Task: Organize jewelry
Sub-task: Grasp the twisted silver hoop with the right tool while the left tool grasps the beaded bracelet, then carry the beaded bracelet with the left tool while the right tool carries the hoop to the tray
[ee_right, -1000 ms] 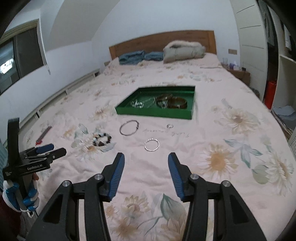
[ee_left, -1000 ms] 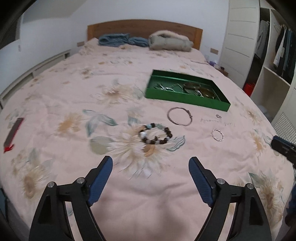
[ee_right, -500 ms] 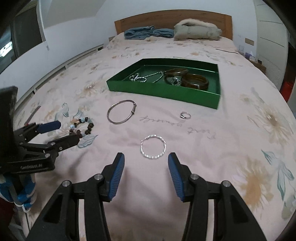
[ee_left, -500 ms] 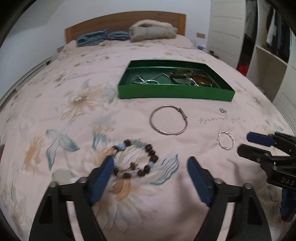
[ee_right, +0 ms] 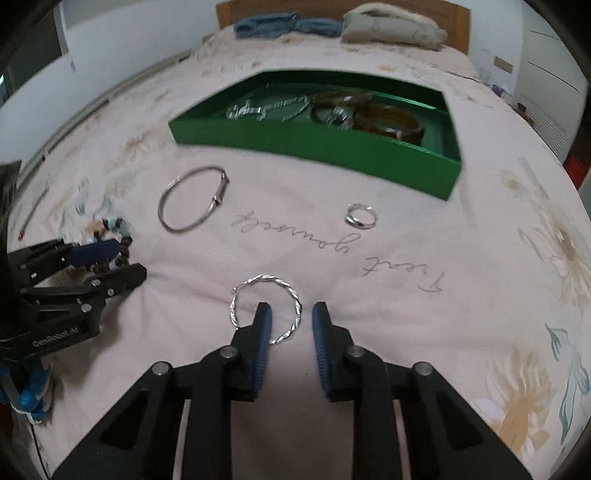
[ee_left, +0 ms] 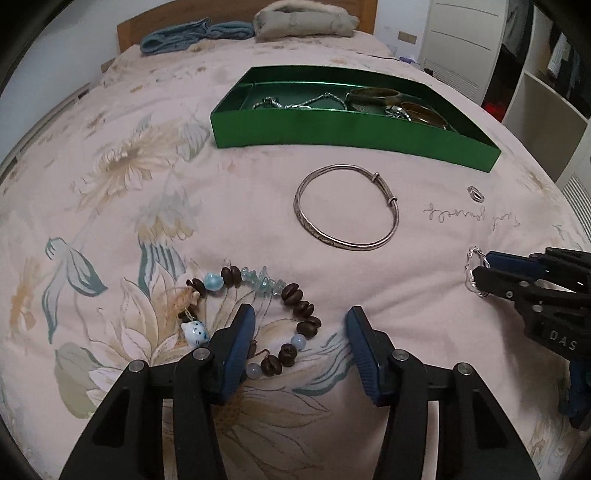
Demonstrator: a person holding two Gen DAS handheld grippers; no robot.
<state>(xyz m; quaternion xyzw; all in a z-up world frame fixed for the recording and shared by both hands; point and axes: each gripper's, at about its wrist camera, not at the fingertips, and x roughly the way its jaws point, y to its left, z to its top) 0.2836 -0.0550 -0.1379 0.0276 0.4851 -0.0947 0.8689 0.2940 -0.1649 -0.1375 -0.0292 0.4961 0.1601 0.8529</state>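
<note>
A green tray (ee_left: 354, 127) is set on a bed covered with a pale flowered bedspread (ee_left: 110, 177), and it serves as the landmark for everything else. Inside the tray a silver chain (ee_left: 295, 102) is seen toward its left end and two brown bangles (ee_left: 373, 95) toward its right end. On the bedspread just in front of the tray a plain silver bangle (ee_left: 347, 212) is laid flat, and a small silver ring (ee_right: 361, 216) is found in front of the tray's right end. Farther from the tray, to the front left, a beaded bracelet (ee_left: 255, 314) of brown and pale blue beads is spread out. The left gripper (ee_left: 299, 332) is lowered over that bracelet with its jaws about half apart and just closing; the left finger is placed inside the loop of beads and the right finger outside it, so one side of the bracelet is bracketed but not pressed. Farther from the tray, to the front right, a twisted silver hoop (ee_right: 266, 308) is laid on the cloth. The right gripper (ee_right: 291, 321) is brought down on it with narrow jaws that have just been closing; one finger is set within the hoop and the other outside, and the hoop's near edge is straddled without being clamped. At the head of the bed, beyond the tray, folded blue cloth (ee_left: 192, 35) and a grey bundle (ee_left: 303, 20) are piled.
</note>
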